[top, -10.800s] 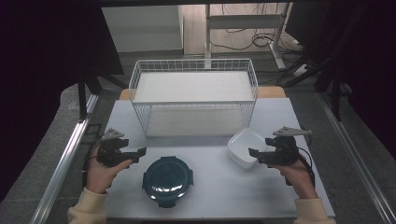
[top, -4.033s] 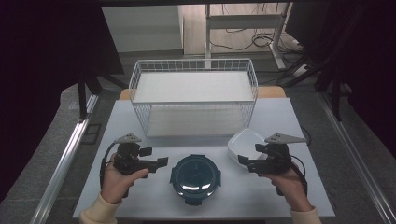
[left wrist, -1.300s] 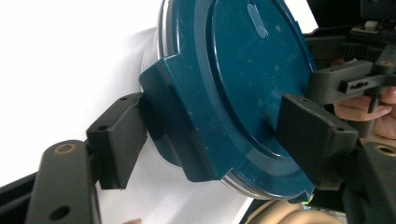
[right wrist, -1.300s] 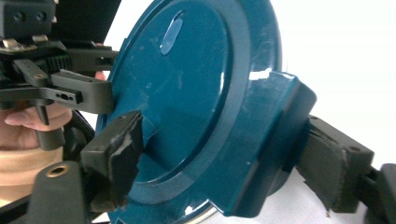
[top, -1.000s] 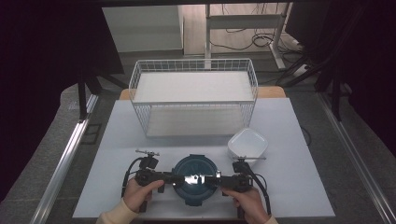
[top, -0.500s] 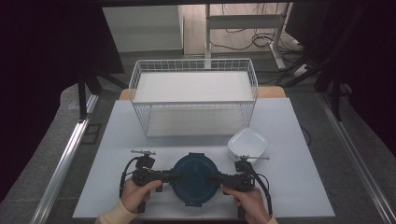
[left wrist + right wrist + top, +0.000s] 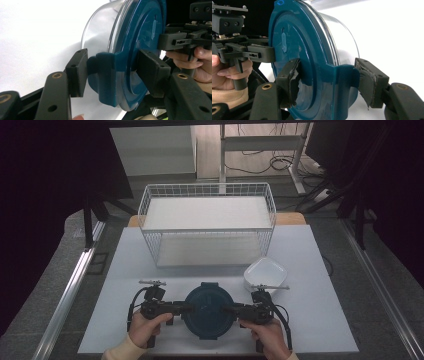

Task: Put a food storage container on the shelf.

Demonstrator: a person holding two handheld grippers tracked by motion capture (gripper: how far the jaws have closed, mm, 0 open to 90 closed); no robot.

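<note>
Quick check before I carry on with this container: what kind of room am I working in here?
Probably a lab or recording workspace, not a kitchen. A bare white table stands between dark curtains, with cables lying on the floor behind a desk frame, and an empty wire basket set out like a staged prop.

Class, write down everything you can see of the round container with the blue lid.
The container is round: a clear, glass-like bowl under a dark teal plastic lid with latch flaps at opposite sides. It sits upright, lid on, at the near middle of the white table. The left hand-held gripper and right hand-held gripper each straddle a flap, pads against it.
</note>
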